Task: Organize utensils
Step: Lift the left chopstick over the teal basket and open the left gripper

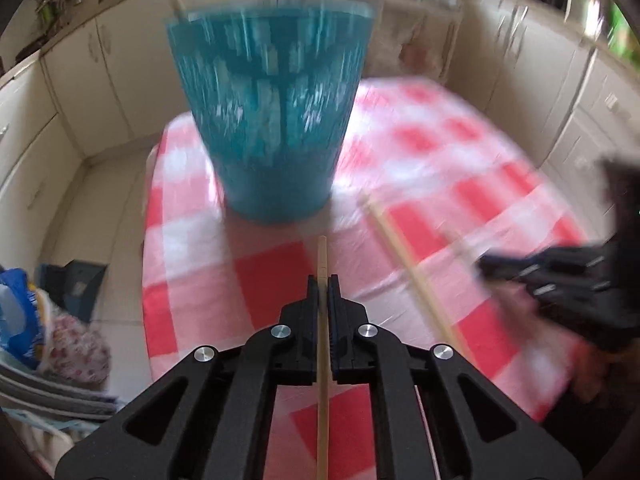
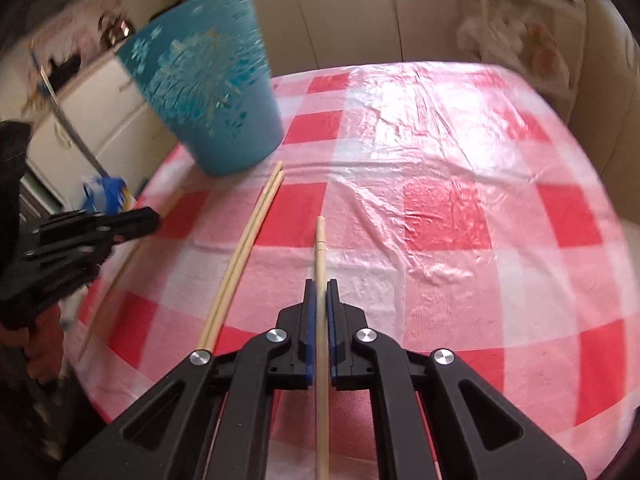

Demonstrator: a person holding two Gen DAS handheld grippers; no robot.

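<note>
Chopsticks in both hands now! Left gripper [image 1: 323,280] is clamped tight on a single wooden chopstick [image 1: 322,256], its tip poking out ahead of the fingers and aimed toward the teal cup [image 1: 272,120] standing just beyond on the red-and-white checked tablecloth [image 1: 260,288]. Right gripper [image 2: 321,285] has its jaws pressed on a chopstick of its own [image 2: 320,248], tip held over the cloth, the cup [image 2: 208,80] well off to its upper left.

What's left? From the right wrist view, a pair of chopsticks [image 2: 244,248] lies side by side on the table, tips just short of the cup's base, untouched. Another long thin stick [image 2: 120,276] shows near the table's left edge under the other gripper, though it may be the one that gripper carries; hard to tell. The left view is blurred, and the cup's inside is hidden in both views, so whether anything has gone in yet cannot be told.

My read: early to middle of the job. Two sticks are gripped but not delivered, at least two more wait on the cloth.
</note>
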